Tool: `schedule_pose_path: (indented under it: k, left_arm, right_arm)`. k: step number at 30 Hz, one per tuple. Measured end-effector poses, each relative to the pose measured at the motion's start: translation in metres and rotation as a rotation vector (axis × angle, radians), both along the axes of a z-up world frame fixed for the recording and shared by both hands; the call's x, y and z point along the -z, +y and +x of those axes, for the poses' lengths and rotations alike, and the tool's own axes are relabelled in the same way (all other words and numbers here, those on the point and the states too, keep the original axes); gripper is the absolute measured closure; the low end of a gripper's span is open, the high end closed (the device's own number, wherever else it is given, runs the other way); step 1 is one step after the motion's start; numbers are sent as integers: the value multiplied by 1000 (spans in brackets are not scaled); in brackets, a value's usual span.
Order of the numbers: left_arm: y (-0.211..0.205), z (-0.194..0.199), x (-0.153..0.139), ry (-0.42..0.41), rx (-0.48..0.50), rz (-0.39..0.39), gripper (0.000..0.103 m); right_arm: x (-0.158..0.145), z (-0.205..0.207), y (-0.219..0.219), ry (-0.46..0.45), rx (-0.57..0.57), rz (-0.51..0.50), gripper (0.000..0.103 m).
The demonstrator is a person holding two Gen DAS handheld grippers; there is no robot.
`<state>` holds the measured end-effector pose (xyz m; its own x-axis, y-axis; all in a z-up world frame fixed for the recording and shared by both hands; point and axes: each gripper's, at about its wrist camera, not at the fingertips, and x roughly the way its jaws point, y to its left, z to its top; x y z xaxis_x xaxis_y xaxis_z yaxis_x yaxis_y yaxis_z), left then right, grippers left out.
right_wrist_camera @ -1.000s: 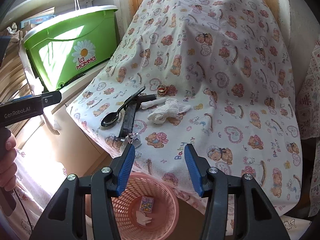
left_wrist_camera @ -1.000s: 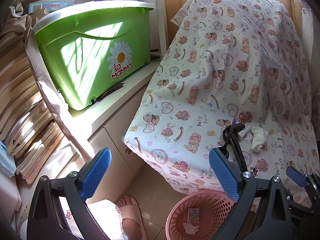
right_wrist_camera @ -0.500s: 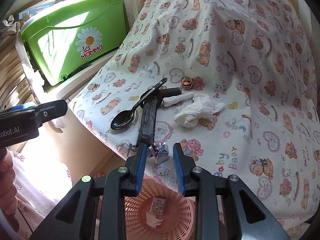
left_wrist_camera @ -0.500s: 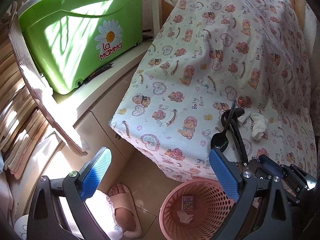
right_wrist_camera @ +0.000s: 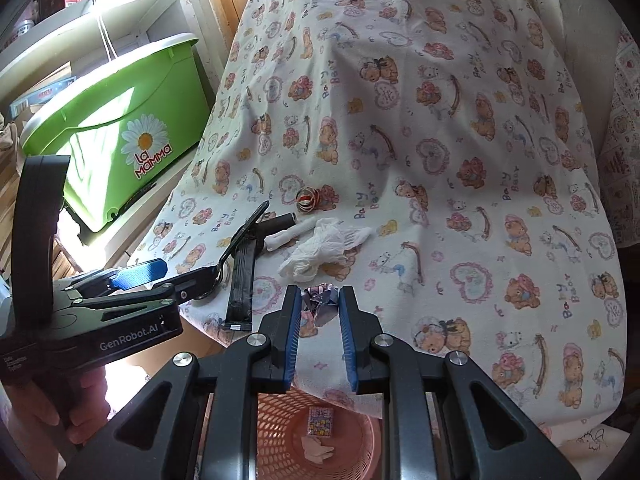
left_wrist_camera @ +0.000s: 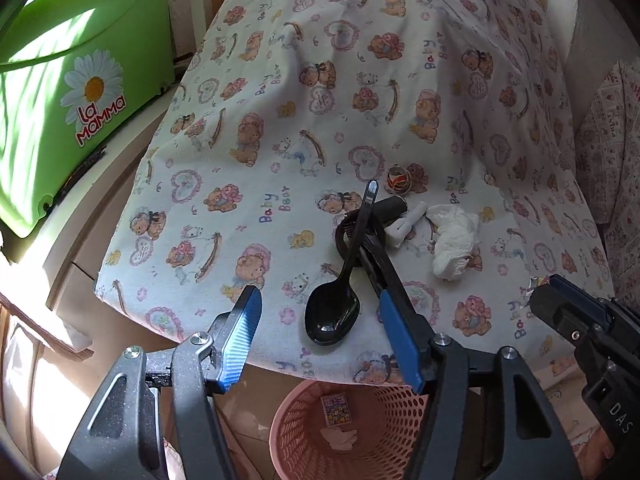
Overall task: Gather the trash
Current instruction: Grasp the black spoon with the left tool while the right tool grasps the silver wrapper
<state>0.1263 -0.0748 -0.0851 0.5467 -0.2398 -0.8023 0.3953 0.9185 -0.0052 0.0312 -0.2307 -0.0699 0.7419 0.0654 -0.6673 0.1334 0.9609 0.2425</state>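
On the bear-print tablecloth (left_wrist_camera: 280,128) a black plastic spoon (left_wrist_camera: 332,314) lies near the front edge, its bowl between the tips of my left gripper (left_wrist_camera: 320,304). The left jaws are closing and the pads do not touch the spoon. My right gripper (right_wrist_camera: 320,310) is shut on a crumpled foil wrapper (right_wrist_camera: 320,300) just above the cloth's front edge. A crumpled white tissue (right_wrist_camera: 320,248) and a small white roll (right_wrist_camera: 288,234) lie behind it. Below the edge stands a pink basket (right_wrist_camera: 276,424) holding a small colourful packet and a scrap.
A flat black bar (right_wrist_camera: 242,280) and a black cylinder (left_wrist_camera: 392,206) lie under the spoon's handle. A red-and-gold ring (left_wrist_camera: 398,178) sits further back. A green La Mamma box (left_wrist_camera: 60,100) stands on a white cabinet to the left.
My left gripper came down over the table's front edge and narrowed its jaws around the spoon's bowl. My right gripper closed on the foil wrapper and shifted right with it.
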Motion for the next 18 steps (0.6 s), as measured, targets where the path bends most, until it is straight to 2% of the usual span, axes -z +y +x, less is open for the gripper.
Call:
schedule_pose_path:
  k: [2, 6, 11, 13, 15, 18]
  left_arm:
    - [-2, 4, 4, 1, -5, 11, 57]
    - [0, 15, 13, 44, -15, -29, 57]
    - [-7, 19, 12, 6, -8, -18, 58]
    - [-9, 22, 16, 14, -9, -13, 73]
    - [-8, 19, 14, -2, -18, -5, 94]
    - [-5, 16, 8, 0, -8, -33, 96]
  right_arm:
    - [-2, -2, -2, -4, 0, -2, 82]
    - [-4, -3, -1, -9, -9, -16, 82]
    - [-4, -4, 0, -2, -20, -22, 82]
    - [-4, -5, 1, 0, -22, -32, 82]
    - [-4, -7, 2, 0, -19, -49, 82]
    - [-4, -9, 0, 2, -16, -53, 82]
